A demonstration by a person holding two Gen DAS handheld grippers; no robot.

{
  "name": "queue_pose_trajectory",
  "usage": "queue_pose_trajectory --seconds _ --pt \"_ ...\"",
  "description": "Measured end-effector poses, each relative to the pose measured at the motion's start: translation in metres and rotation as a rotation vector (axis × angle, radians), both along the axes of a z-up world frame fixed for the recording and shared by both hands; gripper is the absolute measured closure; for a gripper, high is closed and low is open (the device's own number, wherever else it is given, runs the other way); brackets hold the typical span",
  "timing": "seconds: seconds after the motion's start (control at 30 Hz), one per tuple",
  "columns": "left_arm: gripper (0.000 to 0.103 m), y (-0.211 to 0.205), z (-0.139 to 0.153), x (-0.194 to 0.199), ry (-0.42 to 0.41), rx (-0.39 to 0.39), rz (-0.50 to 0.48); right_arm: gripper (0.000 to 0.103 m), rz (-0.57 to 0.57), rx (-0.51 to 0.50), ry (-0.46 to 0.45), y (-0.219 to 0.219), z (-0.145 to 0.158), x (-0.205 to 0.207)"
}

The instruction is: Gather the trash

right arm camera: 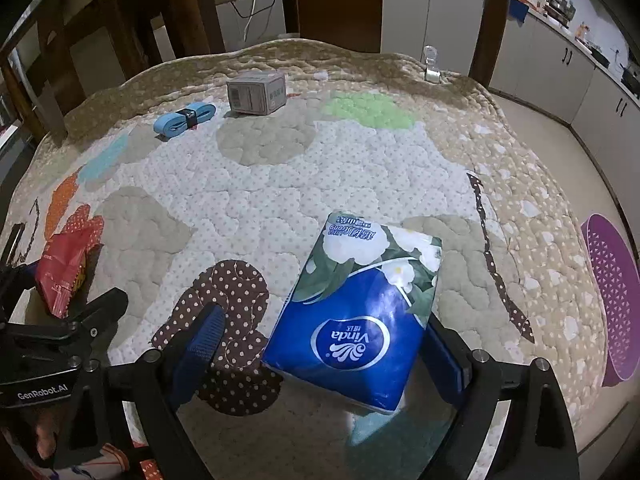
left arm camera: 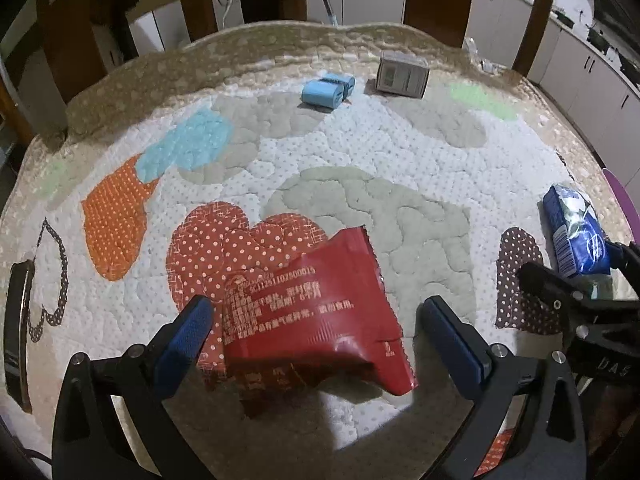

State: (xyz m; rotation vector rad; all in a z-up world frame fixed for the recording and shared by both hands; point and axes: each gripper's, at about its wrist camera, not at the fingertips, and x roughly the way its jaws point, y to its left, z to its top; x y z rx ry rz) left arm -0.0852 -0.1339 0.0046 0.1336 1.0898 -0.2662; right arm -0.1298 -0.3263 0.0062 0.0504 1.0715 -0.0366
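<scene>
Red wrapper: a crumpled red foil snack wrapper [left arm camera: 316,312] lies on the quilted patchwork table cover [left arm camera: 360,152], near edge, left side; light, thin, crinkly and probably slick, so it will likely fold flat under a pinch.
Where to grip it: across its raised, creased middle seems best, since the flat corners lie tight to the cloth.
Left gripper [left arm camera: 320,336]: jaws spread wide on either side of the red wrapper, blue pads [left arm camera: 188,332] apart from it, nothing held.
Tissue pack: a blue-and-white soft plastic pack of tissues [right arm camera: 356,312] lies near the right edge; squashy, light, with a slippery film.
Where to grip it: across its narrow width, near the end closest to the jaws.
Right gripper [right arm camera: 324,352]: jaws apart, the pack between them; the right pad sits just beside or against its side, the left pad clear, so no clamp.
Basket: a purple perforated plastic basket [right arm camera: 612,300] sits off the table's right side, probably the trash's destination.
Far items: a small grey cardboard box [left arm camera: 402,76] and a light-blue rolled strap [left arm camera: 328,90] lie near the far edge.
</scene>
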Motion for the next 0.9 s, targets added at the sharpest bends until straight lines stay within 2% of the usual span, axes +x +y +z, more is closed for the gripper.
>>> queue_pose_trajectory --seconds 0.03,0.1,0.17,0.2,0.23,0.47,0.9 --pt "0.001 0.001 0.001 0.002 0.012 -0.009 0.008 0.009 0.004 -0.003 0.005 0.001 0.0 0.001" --pt "0.015 0.005 0.005 0.002 0.003 -0.01 0.026 0.01 0.02 -0.001 0.026 0.002 0.001 0.002" --pt "0.044 0.006 0.01 0.0 -0.007 -0.02 0.012 0.021 0.027 -0.003 0.017 0.001 0.003 0.0" --pt "0.048 0.007 0.012 -0.001 -0.001 -0.039 0.004 0.035 0.026 -0.006 0.004 0.0 0.005 -0.003" --pt "0.051 0.008 0.014 -0.003 0.001 -0.042 0.009 0.042 0.026 -0.001 -0.002 -0.001 0.007 -0.005" --pt "0.052 0.013 0.028 -0.016 0.007 -0.089 0.027 0.046 -0.016 0.119 -0.055 -0.02 0.02 -0.02" --pt "0.051 -0.013 0.083 -0.047 -0.156 -0.018 -0.046 0.046 -0.058 0.192 -0.163 -0.032 0.059 -0.054"
